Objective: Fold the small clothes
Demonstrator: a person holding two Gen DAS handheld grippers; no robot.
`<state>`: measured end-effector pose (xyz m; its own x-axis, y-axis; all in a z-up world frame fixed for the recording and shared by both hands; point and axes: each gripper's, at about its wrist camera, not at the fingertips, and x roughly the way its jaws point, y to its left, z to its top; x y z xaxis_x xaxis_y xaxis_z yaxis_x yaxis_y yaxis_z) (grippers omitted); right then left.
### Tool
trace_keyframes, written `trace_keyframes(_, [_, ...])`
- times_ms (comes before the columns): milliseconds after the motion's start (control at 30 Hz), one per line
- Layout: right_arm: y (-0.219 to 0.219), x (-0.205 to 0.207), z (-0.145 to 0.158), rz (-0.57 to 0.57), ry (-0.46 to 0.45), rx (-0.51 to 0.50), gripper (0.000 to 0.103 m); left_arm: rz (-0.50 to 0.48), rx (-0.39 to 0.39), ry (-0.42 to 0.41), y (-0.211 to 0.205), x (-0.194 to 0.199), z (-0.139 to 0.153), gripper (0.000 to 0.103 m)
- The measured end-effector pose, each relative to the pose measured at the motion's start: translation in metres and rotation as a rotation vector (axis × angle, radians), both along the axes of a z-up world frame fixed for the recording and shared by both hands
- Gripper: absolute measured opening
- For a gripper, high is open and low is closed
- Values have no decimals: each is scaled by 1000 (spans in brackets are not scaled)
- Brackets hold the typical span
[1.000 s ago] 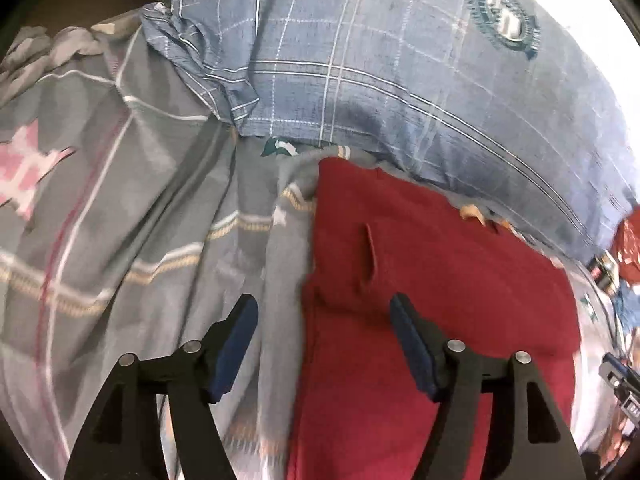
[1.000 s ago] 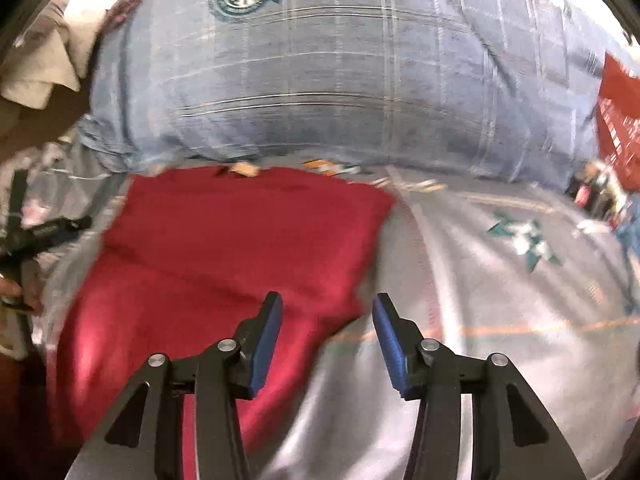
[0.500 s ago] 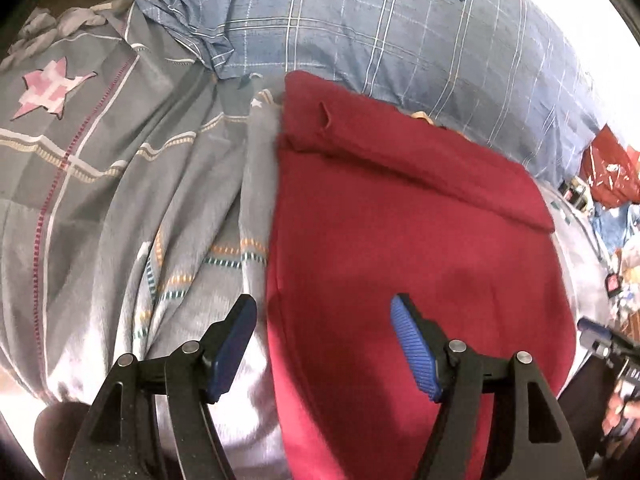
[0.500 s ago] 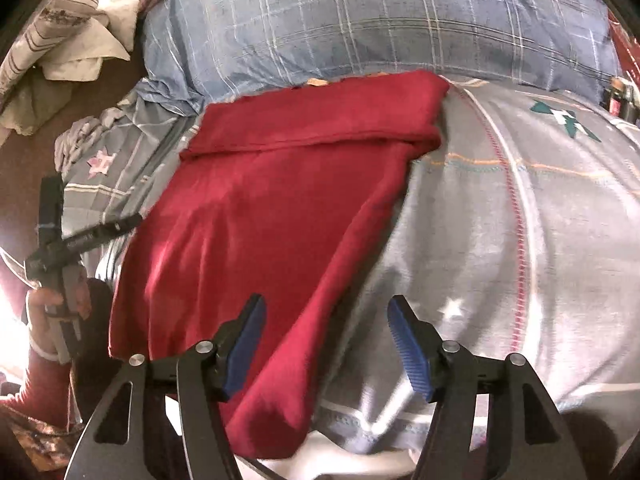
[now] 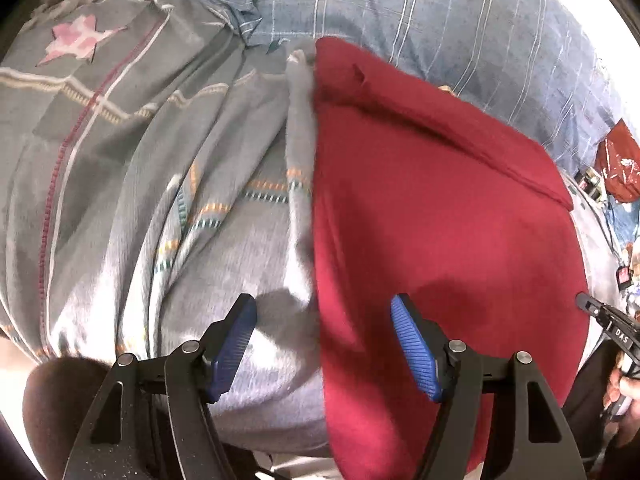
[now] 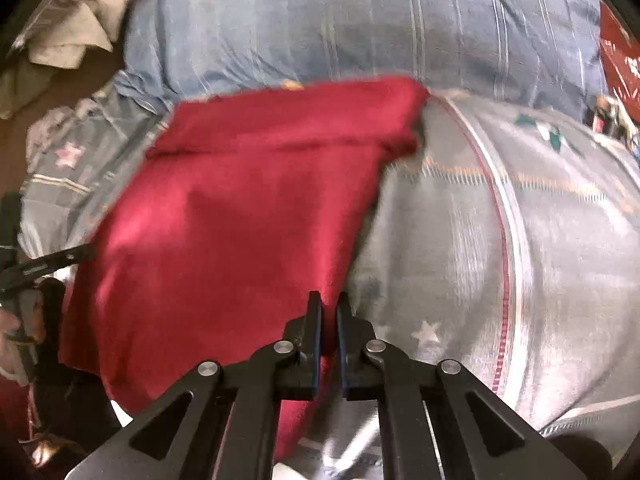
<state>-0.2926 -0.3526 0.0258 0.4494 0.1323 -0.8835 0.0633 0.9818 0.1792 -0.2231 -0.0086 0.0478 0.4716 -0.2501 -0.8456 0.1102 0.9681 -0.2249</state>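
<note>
My right hand-held gripper [image 6: 329,312] has just snapped closed on the near right edge of the red cloth [image 6: 240,232]; half a second ago its jaws stood wide on either side of that hem, and now the pads press together with the red fabric between them. My left hand-held gripper [image 5: 323,316] is open as it was, its jaws straddling the cloth's left edge, one pad over the bedsheet [image 5: 140,200] and the other over the red fabric, pinching nothing.

The cloth lies spread flat on the bed, its far end folded into a band just below the blue pillow [image 5: 420,20], its near end hanging over the bed's edge towards me. Both views have pulled back from the pillow to this near end.

I take this to mean one near corner is secured and the other is not. To carry the near end up towards the pillow as a clean fold, my left would need to close on its edge first; lifting with the right alone would likely drag the cloth askew.
</note>
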Motion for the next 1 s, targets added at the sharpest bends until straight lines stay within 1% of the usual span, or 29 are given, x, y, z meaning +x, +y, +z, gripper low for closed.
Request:
trace_keyframes(33, [1,0,-4,-1,15,5,5,0,-2,1,0,-1,2,69])
trace_keyframes(100, [3,-1,2,9,3,-3,6,-7,-31,4,3,-5,7,69])
trace_keyframes(133, [4,-3,8,7,-3,5,12,-9,-39,-1,4,-7,10,69])
trace_keyframes(200, [3,-6,21,-1,-21,7,18,-20,-29,-17,5,-12,15,69])
trace_keyframes(233, [4,-9,28,7,-38,18,28,-25,-21,-21,6,-13,16,69])
trace_keyframes(267, [11,-12,39,49,-68,55,35,-31,-5,-20,6,-15,16,69])
trace_keyframes(333, [28,-14,52,138,-98,123,36,-45,49,-1,4,-17,14,69])
trace_keyframes(400, [59,-12,58,265,-110,218,36,-45,104,10,3,-17,13,68])
trace_keyframes(467, [88,-7,52,352,-101,263,36,-25,150,15,5,-14,14,68])
trace_keyframes(533, [125,-1,39,449,-69,289,36,6,161,7,14,-14,19,68])
trace_keyframes(600, [166,4,27,567,-43,302,36,36,118,1,28,-15,25,68])
trace_keyframes(633, [183,6,22,608,-35,315,36,48,93,0,34,-16,27,68])
trace_keyframes(667, [205,8,16,662,-19,348,36,58,76,-2,38,-17,29,68])
trace_keyframes(733, [234,11,8,728,2,398,36,73,66,-14,44,-20,34,68])
trace_keyframes(767, [257,10,-1,777,18,417,35,78,59,-21,49,-23,35,69])
trace_keyframes(833, [287,9,-19,813,60,417,35,82,38,-25,54,-27,35,69])
trace_keyframes(900, [306,8,-33,821,87,417,35,76,33,-20,57,-30,34,69])
trace_keyframes(933, [309,7,-37,815,101,421,35,72,37,-21,57,-32,33,69])
trace_keyframes(1000, [300,5,-33,801,107,444,36,56,41,-28,58,-38,34,69])
